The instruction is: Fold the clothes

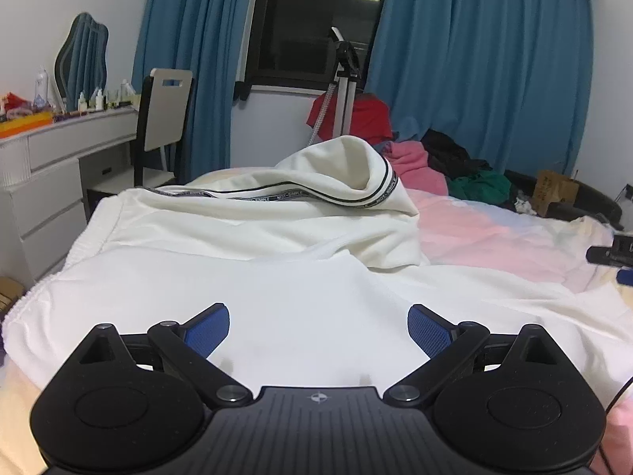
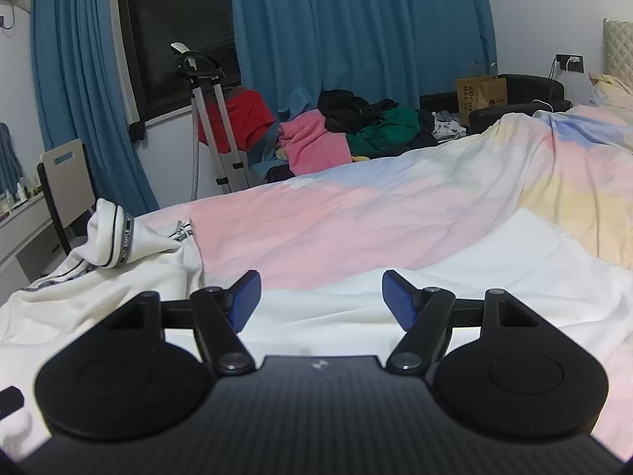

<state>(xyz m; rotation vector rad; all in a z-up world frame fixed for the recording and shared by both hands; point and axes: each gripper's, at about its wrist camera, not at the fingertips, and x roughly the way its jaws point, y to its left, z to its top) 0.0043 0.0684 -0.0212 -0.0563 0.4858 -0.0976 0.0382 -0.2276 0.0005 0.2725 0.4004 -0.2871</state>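
Two grippers hover low over the bed (image 2: 356, 206), our landmark. At its left end we see the white garment (image 1: 245, 229), its far part bunched into a raised fold edged with a dark lettered band we cannot read; the near part lies flat and smooth. Our left gripper (image 1: 318, 330) sits above that flat cloth, blue pads wide apart, clamping nothing. Further right, our right gripper (image 2: 321, 301) likewise stands spread and empty over white fabric. Behind the bed's far-right corner, a brown paper bag (image 2: 480, 93) hides its contents.
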